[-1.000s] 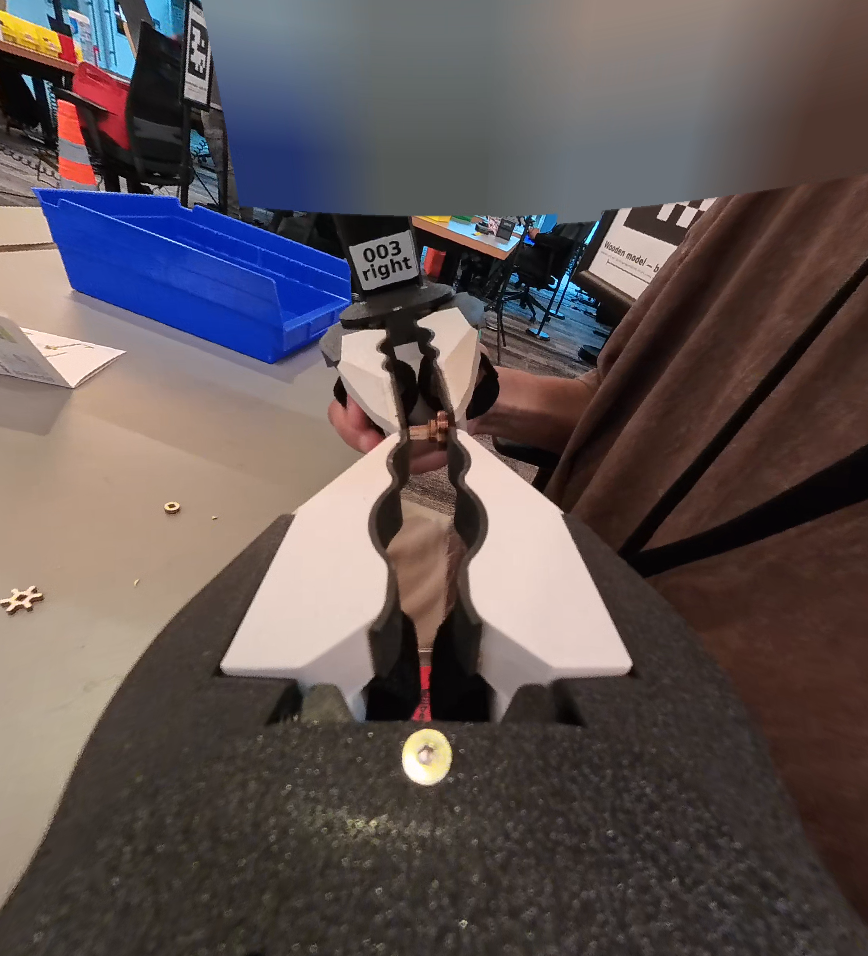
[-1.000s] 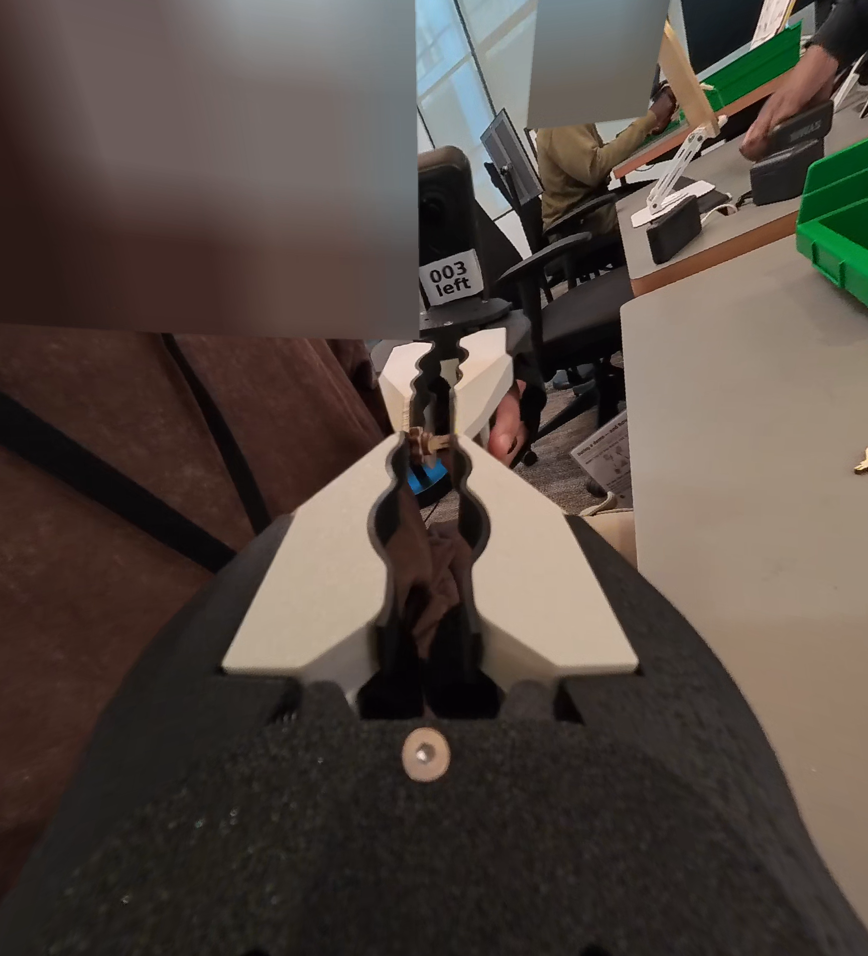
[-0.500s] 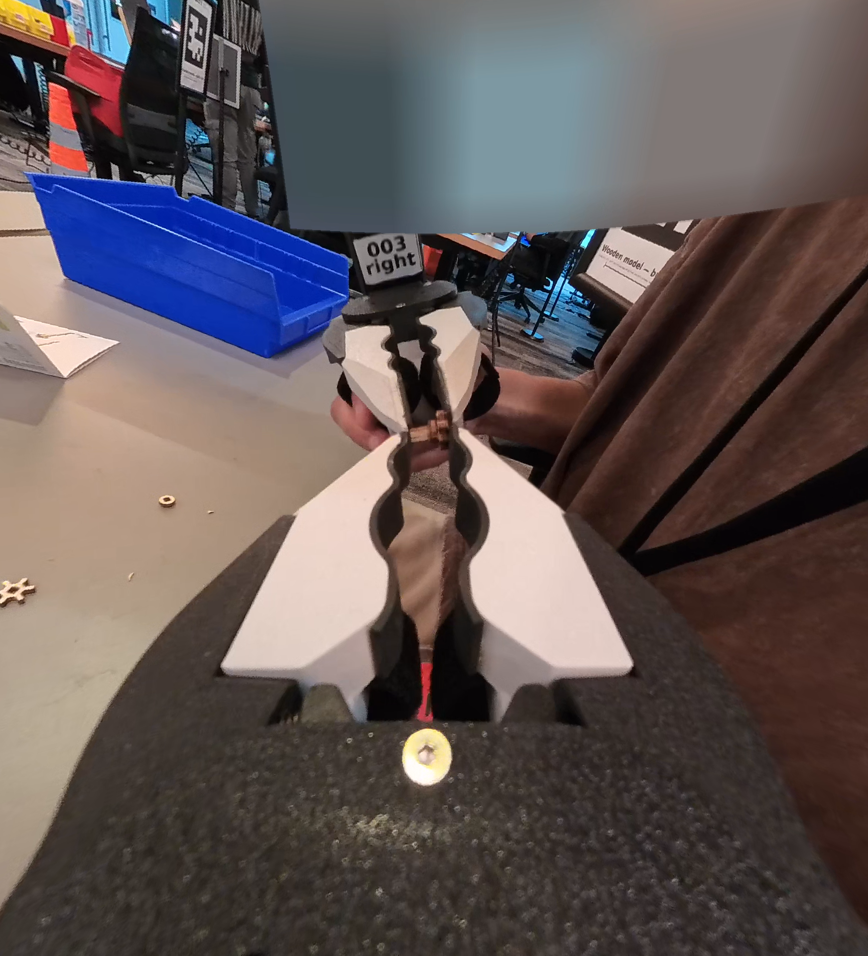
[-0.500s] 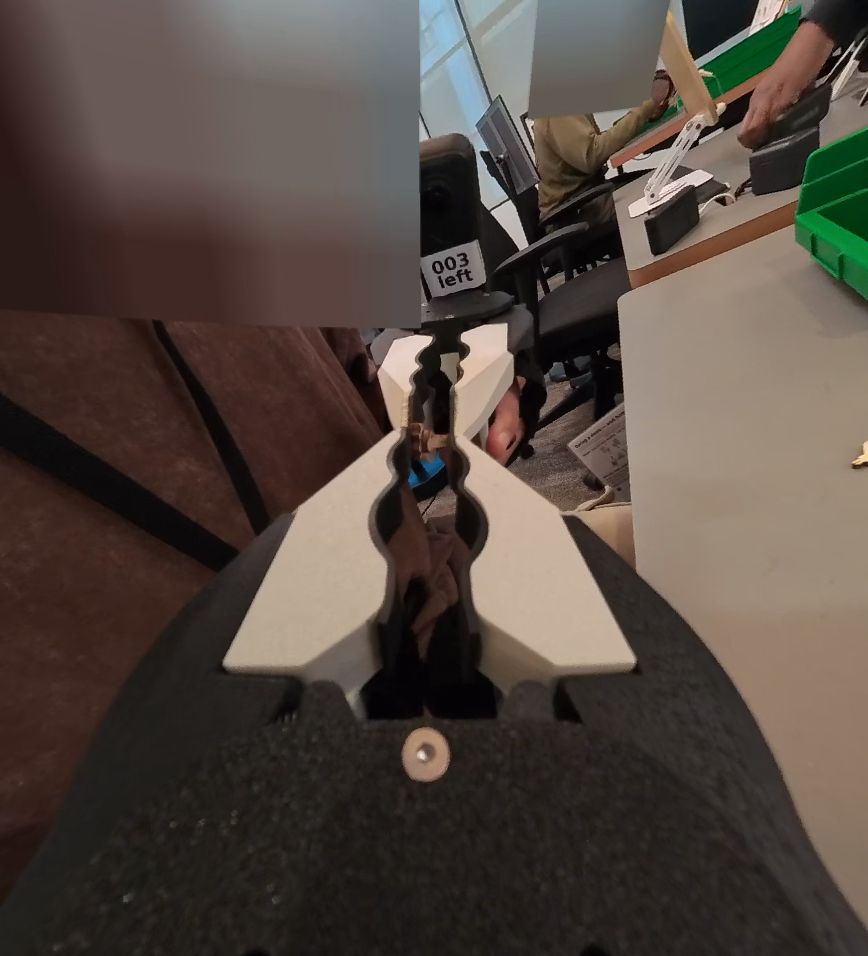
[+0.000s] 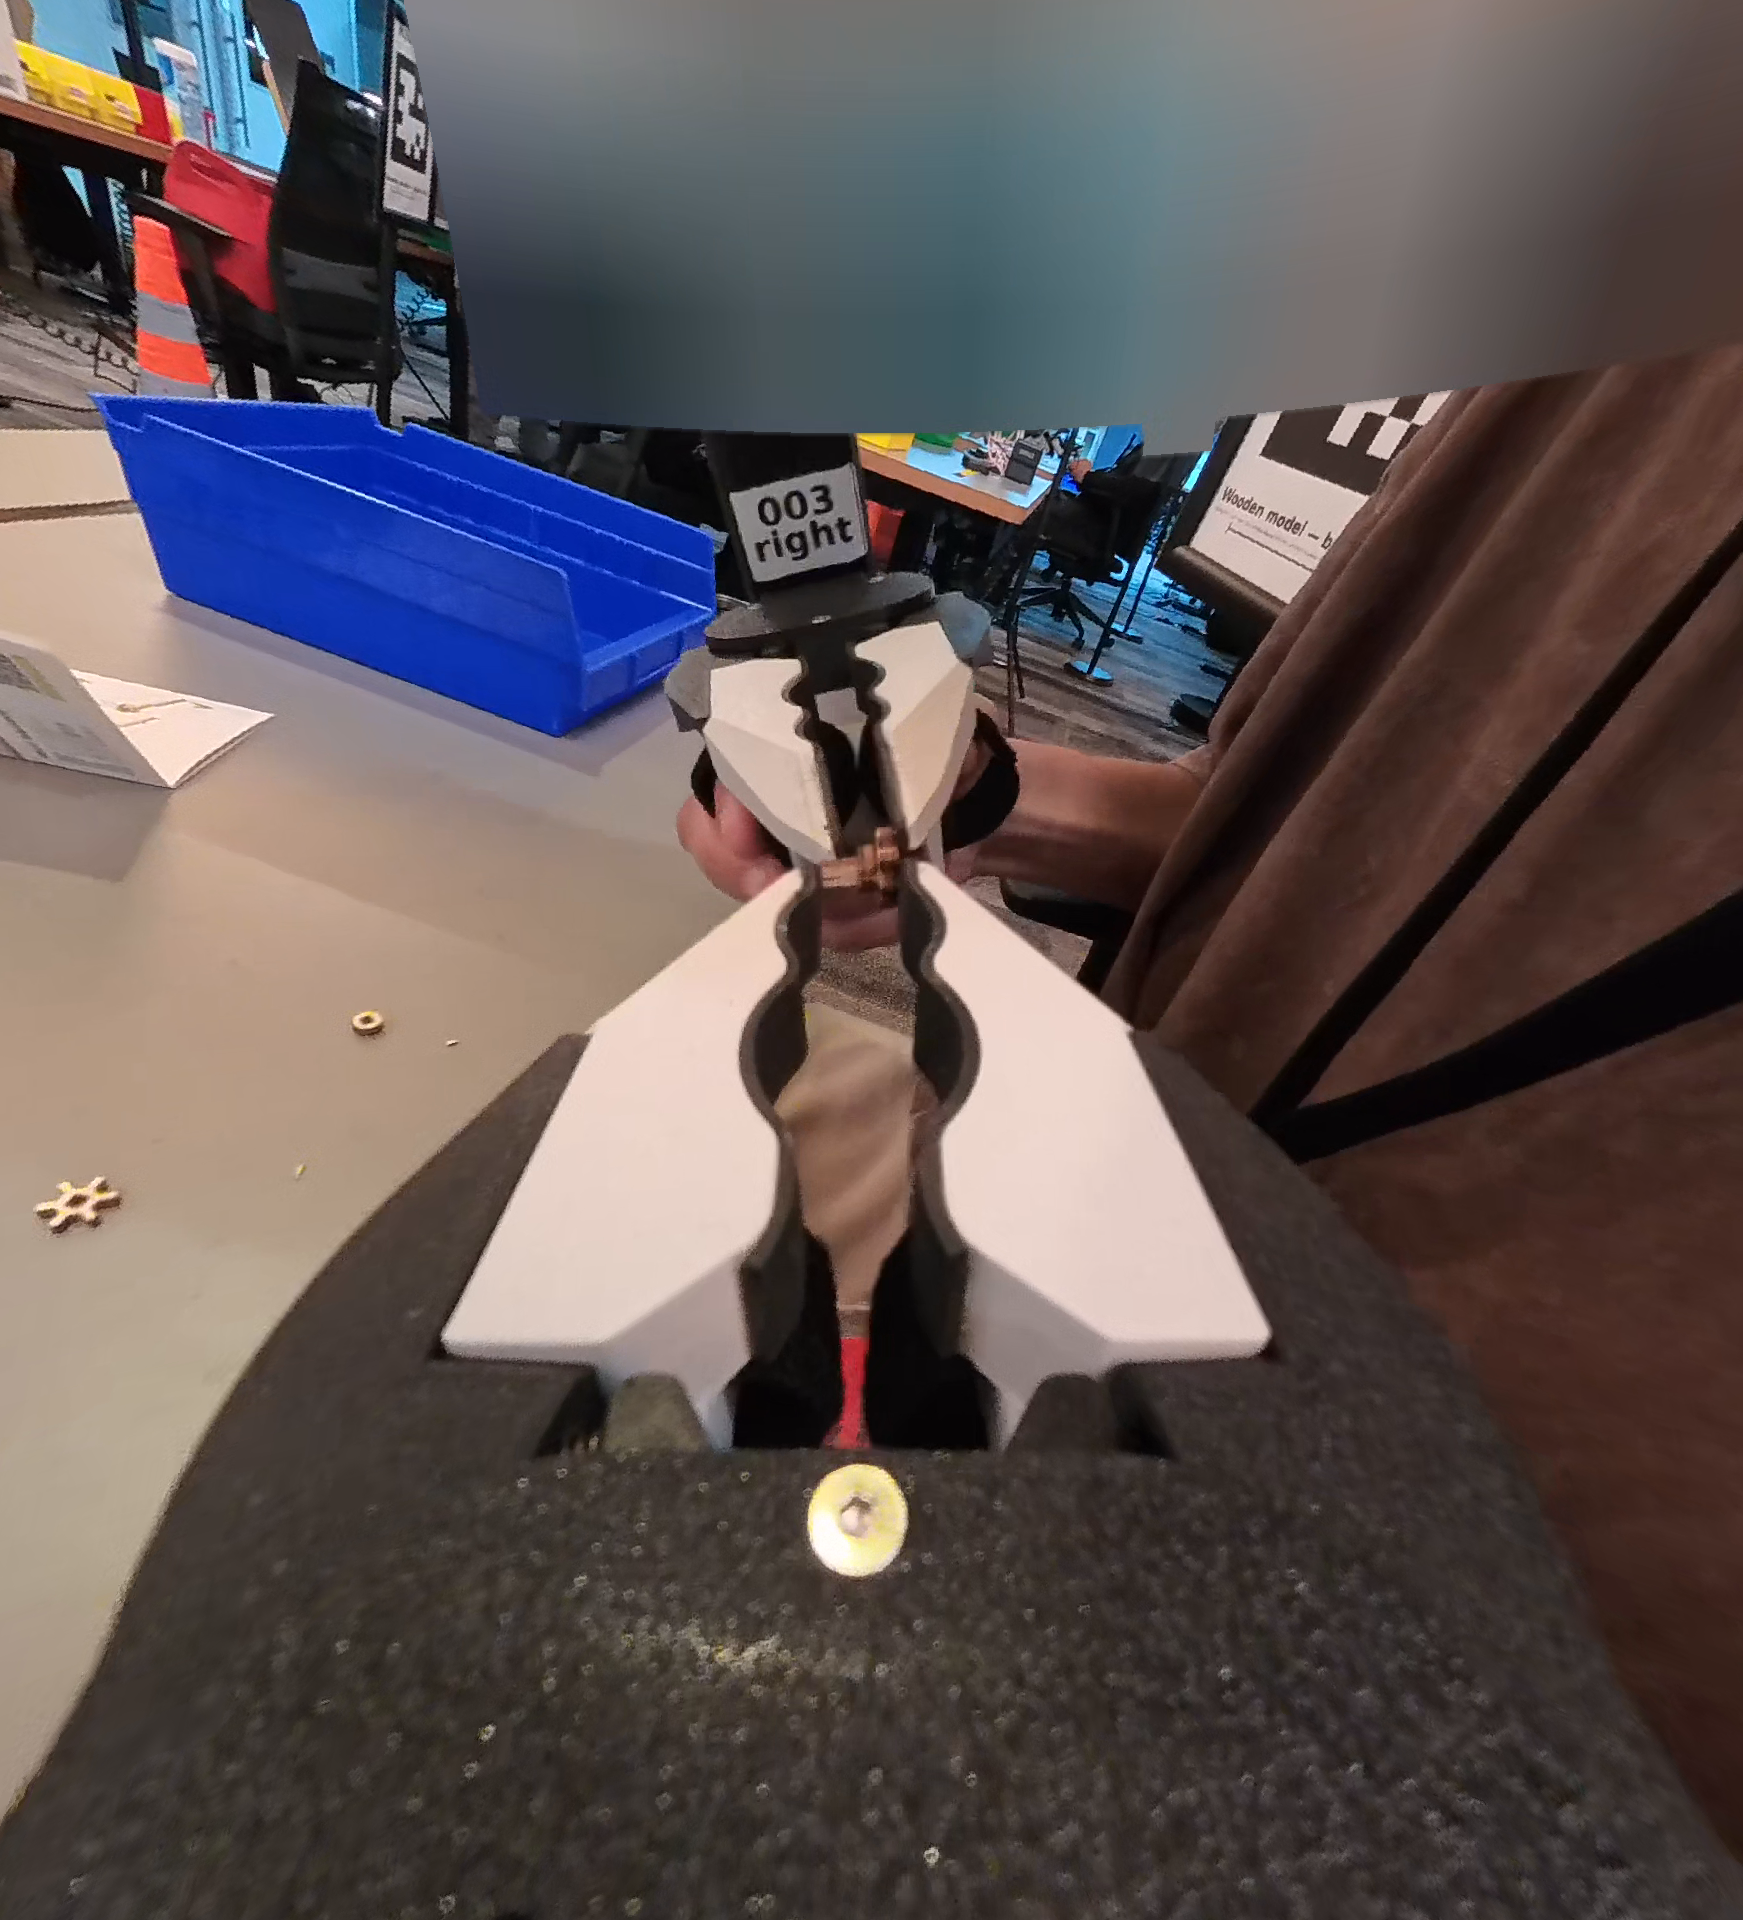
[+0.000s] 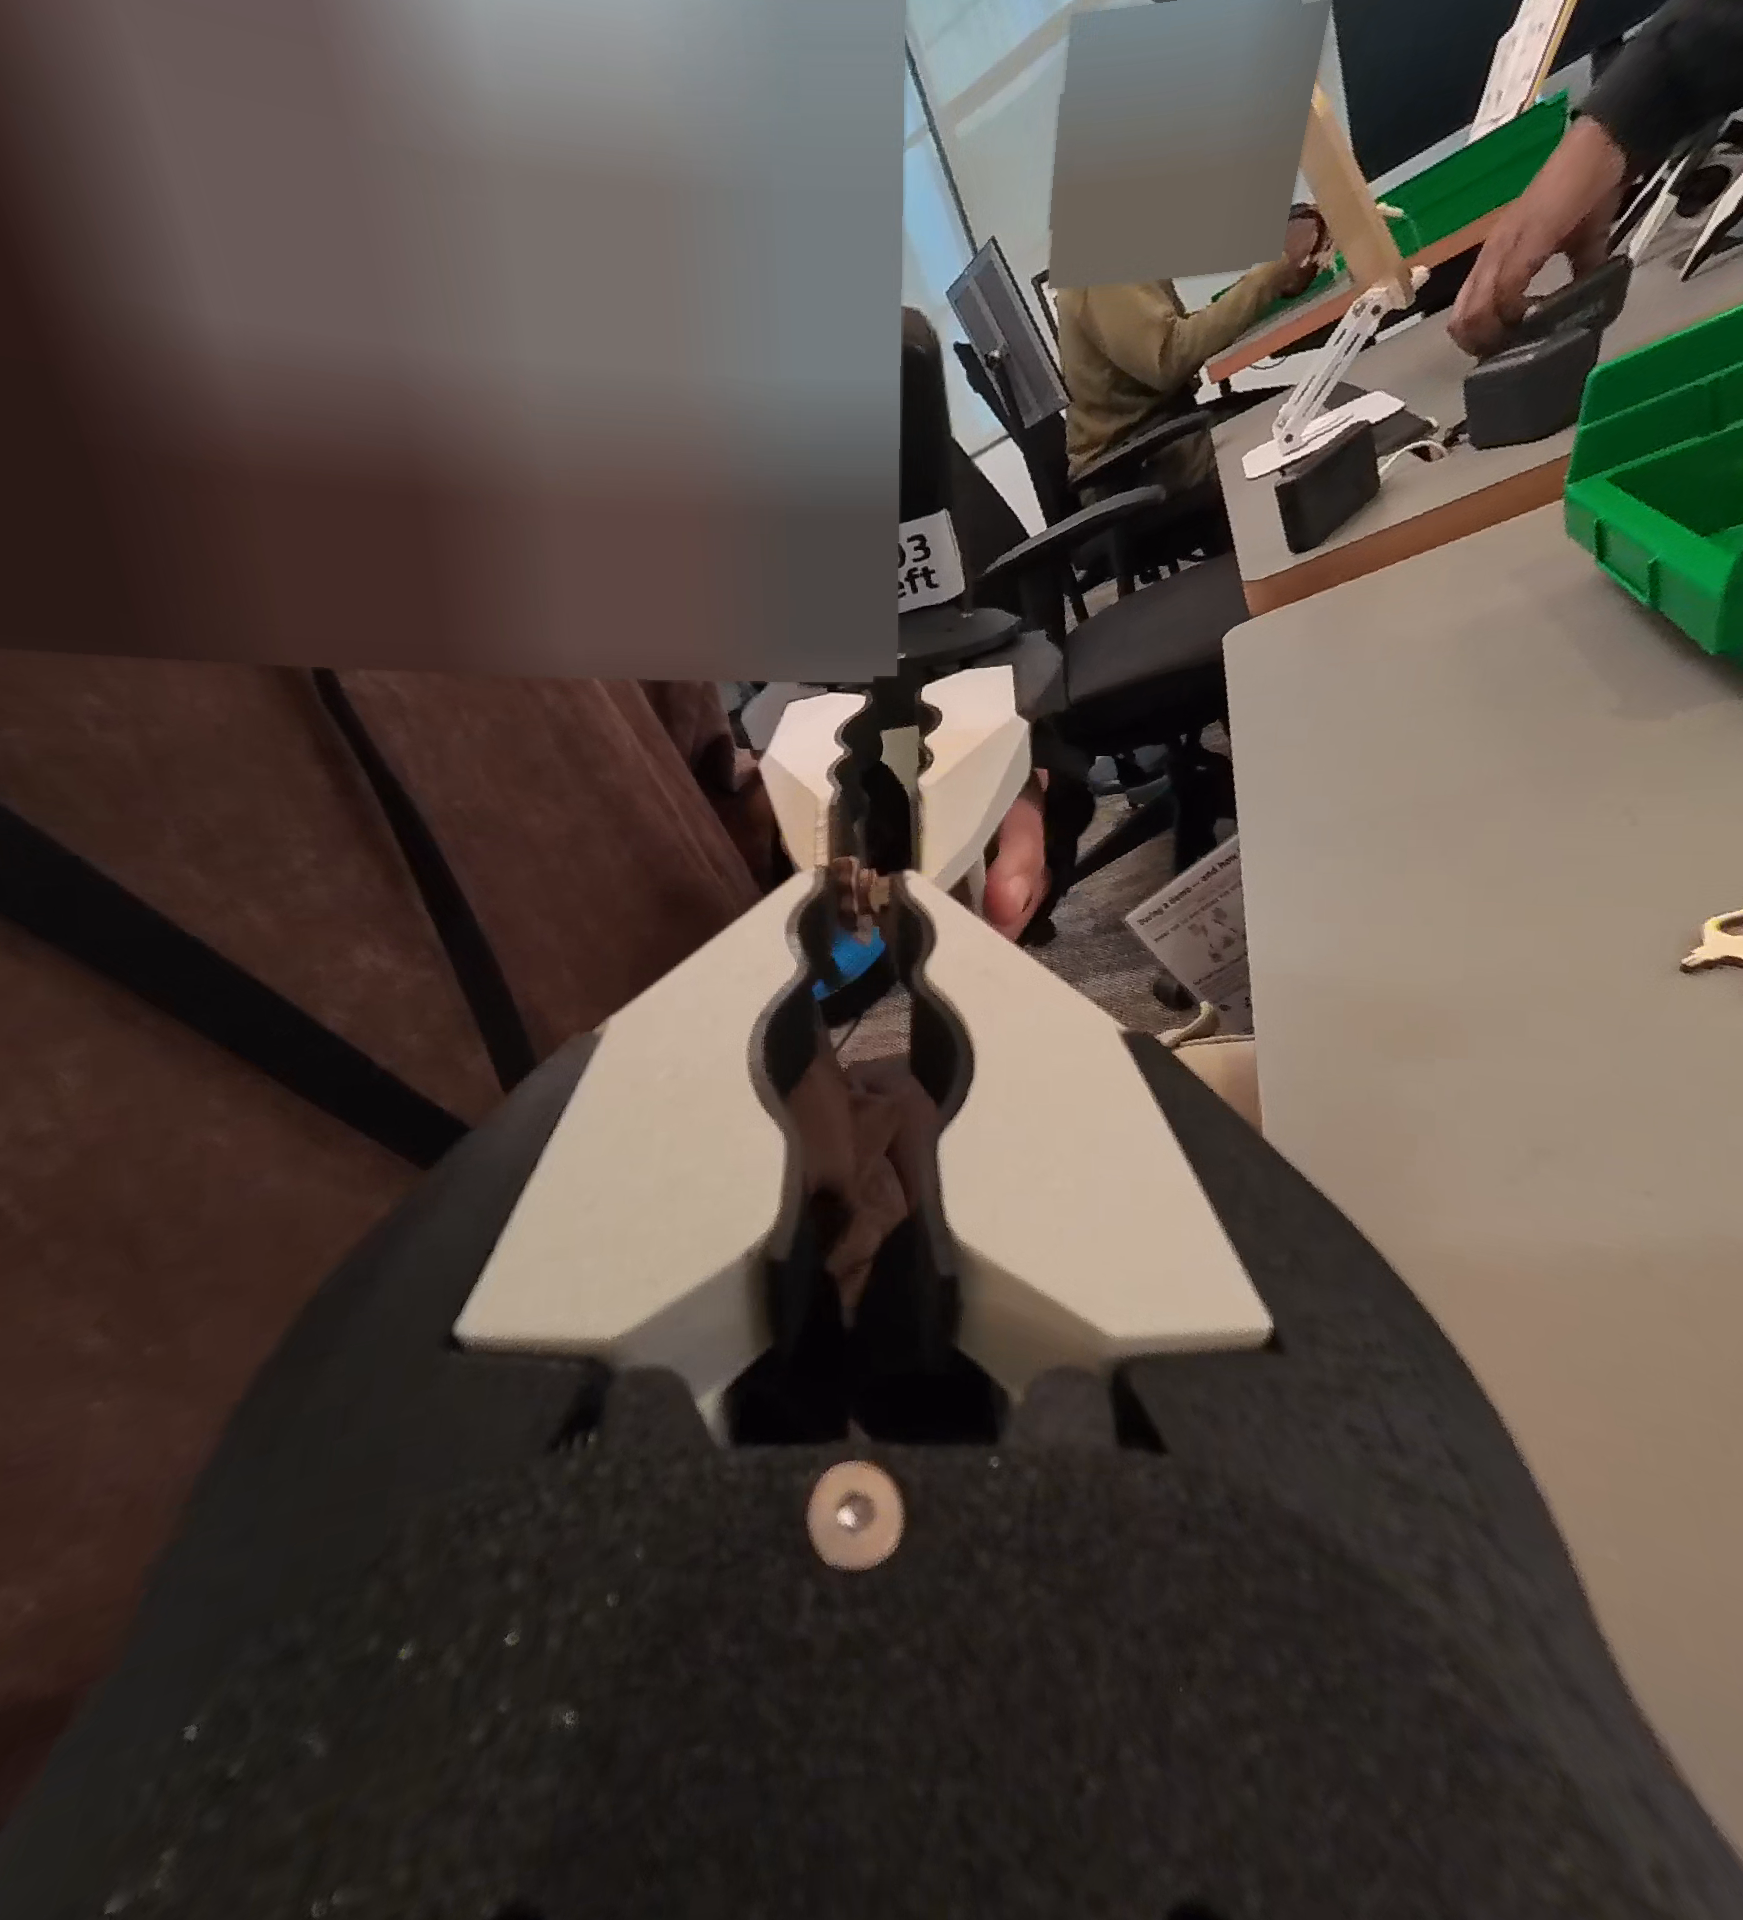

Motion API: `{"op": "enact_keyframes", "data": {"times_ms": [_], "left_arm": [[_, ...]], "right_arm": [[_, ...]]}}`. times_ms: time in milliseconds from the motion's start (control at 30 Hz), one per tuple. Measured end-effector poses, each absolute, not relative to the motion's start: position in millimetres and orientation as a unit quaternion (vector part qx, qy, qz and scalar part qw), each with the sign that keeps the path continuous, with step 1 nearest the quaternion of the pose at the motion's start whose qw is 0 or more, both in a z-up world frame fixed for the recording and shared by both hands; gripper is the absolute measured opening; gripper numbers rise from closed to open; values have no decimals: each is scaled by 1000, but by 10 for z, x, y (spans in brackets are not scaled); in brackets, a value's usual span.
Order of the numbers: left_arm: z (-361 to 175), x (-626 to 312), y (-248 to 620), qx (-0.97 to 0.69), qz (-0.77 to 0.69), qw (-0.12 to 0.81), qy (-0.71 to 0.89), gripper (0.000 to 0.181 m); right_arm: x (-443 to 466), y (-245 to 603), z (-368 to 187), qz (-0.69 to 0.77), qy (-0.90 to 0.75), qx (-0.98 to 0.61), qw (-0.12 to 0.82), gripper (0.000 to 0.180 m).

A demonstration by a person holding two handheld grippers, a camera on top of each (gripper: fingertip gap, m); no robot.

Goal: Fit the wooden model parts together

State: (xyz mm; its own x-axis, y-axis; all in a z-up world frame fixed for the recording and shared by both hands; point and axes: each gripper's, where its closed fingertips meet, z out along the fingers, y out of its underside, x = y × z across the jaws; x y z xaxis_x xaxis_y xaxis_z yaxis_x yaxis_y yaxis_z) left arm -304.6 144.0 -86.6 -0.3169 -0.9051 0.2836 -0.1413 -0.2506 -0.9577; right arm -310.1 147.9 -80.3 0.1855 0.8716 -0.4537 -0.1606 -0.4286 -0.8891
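I am in the joining step: my left gripper point(image 5: 859, 883) and my right gripper point(image 6: 862, 888) meet tip to tip in the air beside the grey table point(image 5: 223, 935), both pinched nearly closed on the small wooden model parts point(image 5: 862, 871) caught between them (too small to tell which piece sits in which claw). Next, I judge, comes a straight, gentle push along the shared axis, keeping both tips aligned. My hands hold the grippers level, facing each other, close to my chest. A spare gear-like wooden piece point(image 5: 77, 1205) and a small ring point(image 5: 366, 1022) lie on the table, well apart from the work.
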Motion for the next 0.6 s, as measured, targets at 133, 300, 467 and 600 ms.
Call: {"op": "enact_keyframes", "data": {"times_ms": [133, 300, 467, 600], "left_arm": [[-867, -3049, 1449, -501, -617, 306, 524, 12], [-852, -3039, 1478, -504, -619, 309, 516, 13], [-834, -3037, 1489, -505, -619, 316, 512, 13], [-845, -3031, 1504, -510, -616, 315, 511, 13]], "right_arm": [[-3098, 1487, -807, 564, -287, -626, 456, 6], [-3064, 1517, -791, 566, -277, -626, 460, 3], [-3054, 1528, -773, 558, -274, -626, 471, 2], [-3050, 1545, -797, 540, -282, -633, 478, 2]]}}
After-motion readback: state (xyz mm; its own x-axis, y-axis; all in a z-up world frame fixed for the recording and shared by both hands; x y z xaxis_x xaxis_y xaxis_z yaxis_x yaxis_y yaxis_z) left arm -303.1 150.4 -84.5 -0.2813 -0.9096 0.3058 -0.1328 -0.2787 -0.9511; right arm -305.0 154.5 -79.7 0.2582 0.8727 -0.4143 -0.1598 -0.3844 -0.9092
